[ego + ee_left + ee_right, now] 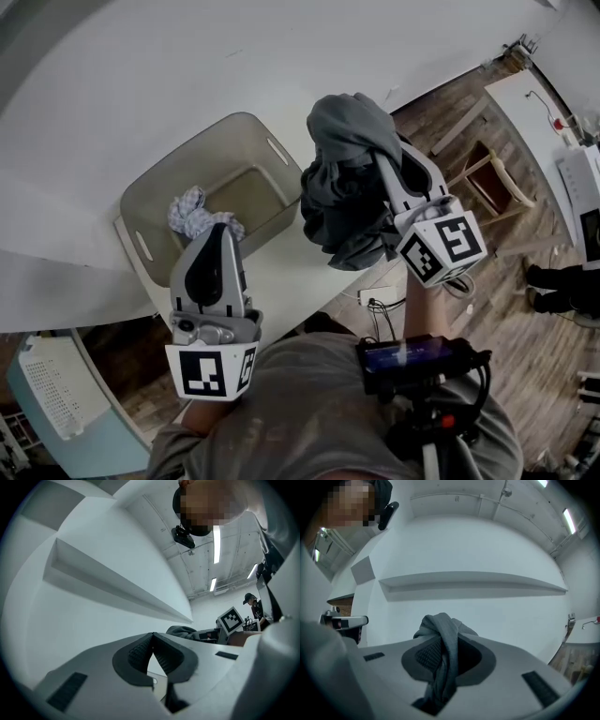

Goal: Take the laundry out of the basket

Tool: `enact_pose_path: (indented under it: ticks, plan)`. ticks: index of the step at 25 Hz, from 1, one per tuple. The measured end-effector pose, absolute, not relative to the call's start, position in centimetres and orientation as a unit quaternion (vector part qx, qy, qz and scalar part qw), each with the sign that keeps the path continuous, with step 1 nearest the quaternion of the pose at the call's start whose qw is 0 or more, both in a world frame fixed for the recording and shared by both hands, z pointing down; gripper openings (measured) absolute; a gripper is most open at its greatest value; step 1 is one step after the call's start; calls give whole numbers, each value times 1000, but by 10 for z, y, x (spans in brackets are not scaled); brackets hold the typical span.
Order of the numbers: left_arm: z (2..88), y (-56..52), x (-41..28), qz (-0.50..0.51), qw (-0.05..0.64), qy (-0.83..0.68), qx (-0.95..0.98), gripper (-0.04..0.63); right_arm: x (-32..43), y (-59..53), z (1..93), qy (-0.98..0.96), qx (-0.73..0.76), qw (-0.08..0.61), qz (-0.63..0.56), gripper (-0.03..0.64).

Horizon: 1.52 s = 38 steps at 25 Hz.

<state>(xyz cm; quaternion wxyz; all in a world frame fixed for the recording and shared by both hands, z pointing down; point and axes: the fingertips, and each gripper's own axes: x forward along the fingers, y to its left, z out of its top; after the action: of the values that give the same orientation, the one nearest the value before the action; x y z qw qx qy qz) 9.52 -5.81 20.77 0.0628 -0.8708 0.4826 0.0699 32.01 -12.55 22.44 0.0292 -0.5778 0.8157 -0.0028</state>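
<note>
The right gripper (446,649) is clamped on a dark grey garment (345,178). The cloth is bunched between its pads and hangs in a lump over the edge of the white table (141,66), just right of the beige basket (155,202) and out of it. 1 blue-and-white patterned cloth (192,214) lies inside the basket by its near wall. The left gripper (221,232) hovers over that near rim, jaws pressed together on nothing. The cube (441,246) on each gripper carries black-and-white square block markers.
</note>
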Motion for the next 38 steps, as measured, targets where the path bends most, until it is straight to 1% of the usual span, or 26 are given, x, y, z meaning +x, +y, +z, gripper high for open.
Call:
enact_pose_path:
  ticks: [9, 15, 20, 32, 38]
  plan:
    - [216, -76, 103, 47, 59, 485, -871, 8, 325, -153, 334, 811, -579, -44, -68, 69]
    - [221, -90, 97, 27, 58, 499, -864, 8, 303, -173, 374, 824, -553, -76, -94, 74]
    - [226, -106, 92, 17, 55, 507, -860, 8, 299, -193, 404, 827, -542, -103, -110, 84]
    - [231, -117, 78, 11, 51, 531, -846, 8, 281, -219, 405, 840, -520, -109, -109, 72]
    - [225, -112, 72, 20, 55, 539, -840, 8, 277, -216, 374, 845, -520, -89, -88, 71]
